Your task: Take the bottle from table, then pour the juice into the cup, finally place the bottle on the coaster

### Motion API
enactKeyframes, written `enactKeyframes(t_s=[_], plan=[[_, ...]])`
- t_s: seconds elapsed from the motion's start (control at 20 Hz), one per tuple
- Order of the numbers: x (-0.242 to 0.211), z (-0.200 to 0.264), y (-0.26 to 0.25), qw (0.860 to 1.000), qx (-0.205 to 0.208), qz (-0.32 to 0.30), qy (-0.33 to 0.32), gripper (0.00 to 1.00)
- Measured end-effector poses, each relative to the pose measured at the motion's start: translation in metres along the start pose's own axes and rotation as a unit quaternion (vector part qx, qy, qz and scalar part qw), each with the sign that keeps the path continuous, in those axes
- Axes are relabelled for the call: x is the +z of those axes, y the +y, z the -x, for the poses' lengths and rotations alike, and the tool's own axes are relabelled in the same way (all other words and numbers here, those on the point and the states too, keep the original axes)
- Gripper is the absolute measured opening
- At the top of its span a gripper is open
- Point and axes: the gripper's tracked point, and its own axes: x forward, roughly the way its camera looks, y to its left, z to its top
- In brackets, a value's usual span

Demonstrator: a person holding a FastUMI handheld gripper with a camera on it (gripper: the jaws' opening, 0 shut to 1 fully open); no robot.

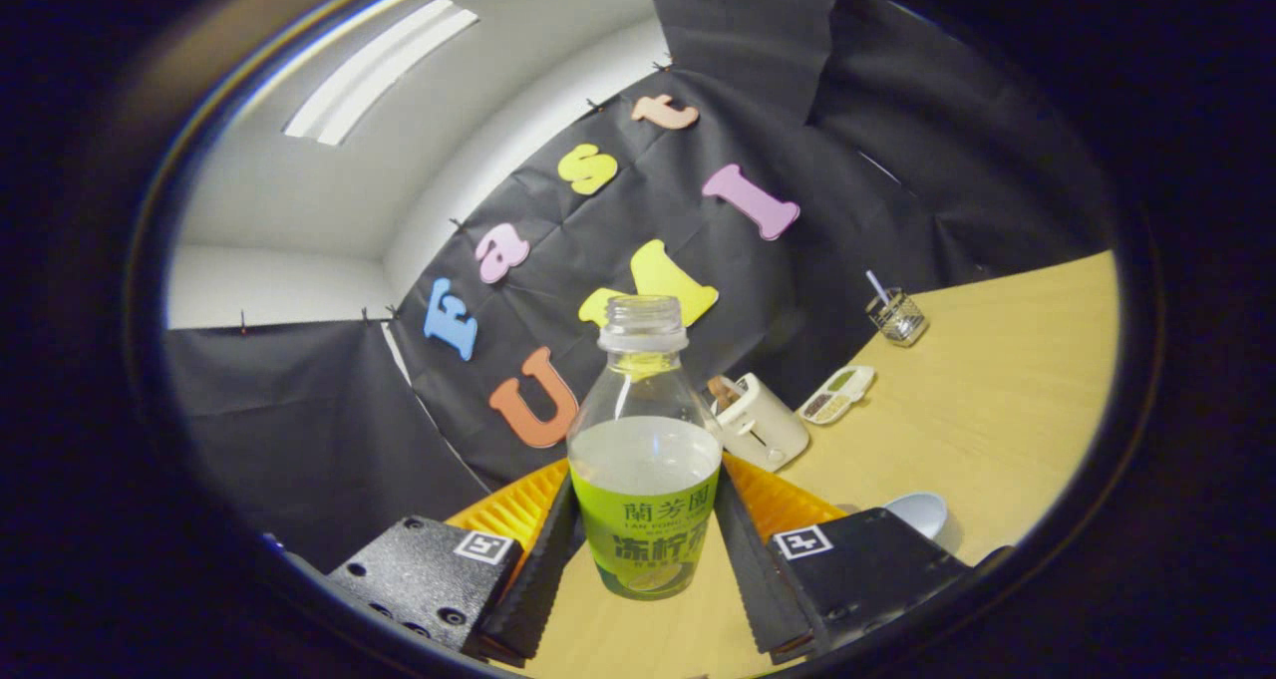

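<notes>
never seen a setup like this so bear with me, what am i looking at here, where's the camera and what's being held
This is no robot arm. A person carries a hand-held tool with two-finger tongs, and a fisheye camera rides on it, looking forward along the fingers, hence the round, bent picture. The two fingers press on either side of a clear bottle with a green label; its cap is off and it is partly full of pale juice. The view is tilted. Beyond lies a wooden table with a white toaster, a small divided tray, a glass holder with a straw, and a pale cup just beside the tongs.
</notes>
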Motion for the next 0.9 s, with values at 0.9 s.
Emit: enactKeyframes(t_s=[0.9], plan=[[-0.08,-0.124,-0.084,0.931,-0.183,0.304,0.088,0.82]])
